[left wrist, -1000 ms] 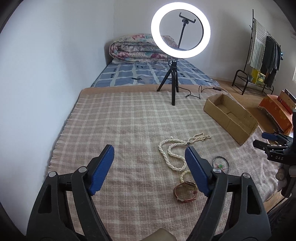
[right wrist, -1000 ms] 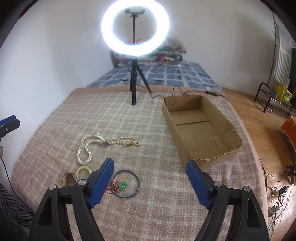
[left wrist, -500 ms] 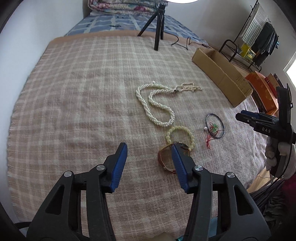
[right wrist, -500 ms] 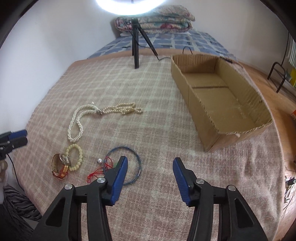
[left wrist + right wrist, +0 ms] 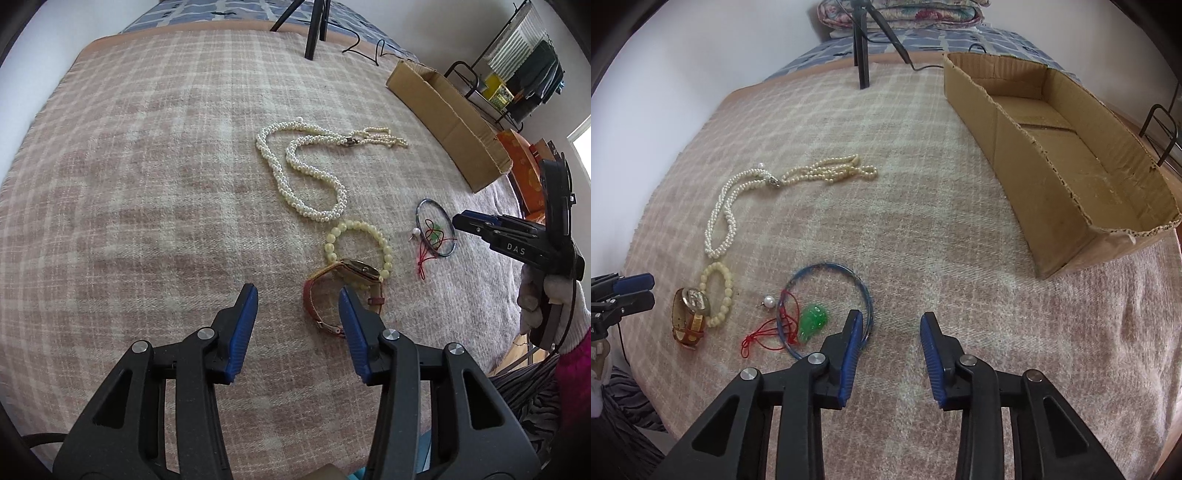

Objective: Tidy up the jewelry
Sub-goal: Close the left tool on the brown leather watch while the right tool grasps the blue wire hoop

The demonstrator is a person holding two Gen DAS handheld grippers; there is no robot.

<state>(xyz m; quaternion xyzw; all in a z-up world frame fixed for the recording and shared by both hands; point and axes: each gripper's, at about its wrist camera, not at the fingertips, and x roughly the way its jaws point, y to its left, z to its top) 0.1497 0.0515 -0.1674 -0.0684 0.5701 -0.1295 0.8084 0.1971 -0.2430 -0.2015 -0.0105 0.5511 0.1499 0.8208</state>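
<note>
blue-padded jaws of the left gripper (image 5: 298, 295) stood spread above the plaid blanket (image 5: 147, 184), holding nothing; the wristwatch (image 5: 343, 291) lay just beyond its right jaw, the strap partly hidden behind that pad. ahead of the watch and touching it lay the cream bead bracelet (image 5: 358, 245), and further ahead the pearl necklace (image 5: 306, 173). only the left wrist view showed the clothes rack (image 5: 517, 81) and the gloved hand holding the right gripper's handle. the right gripper (image 5: 891, 323) also had its jaws spread and empty, its left pad covering part of the blue hoop (image 5: 827, 306), with the green charm (image 5: 812, 321), red cord (image 5: 764, 332) and a loose pearl (image 5: 770, 302) to the left of that pad. only the right wrist view looked into the cardboard box (image 5: 1063, 155), far ahead to the right of its jaws
</note>
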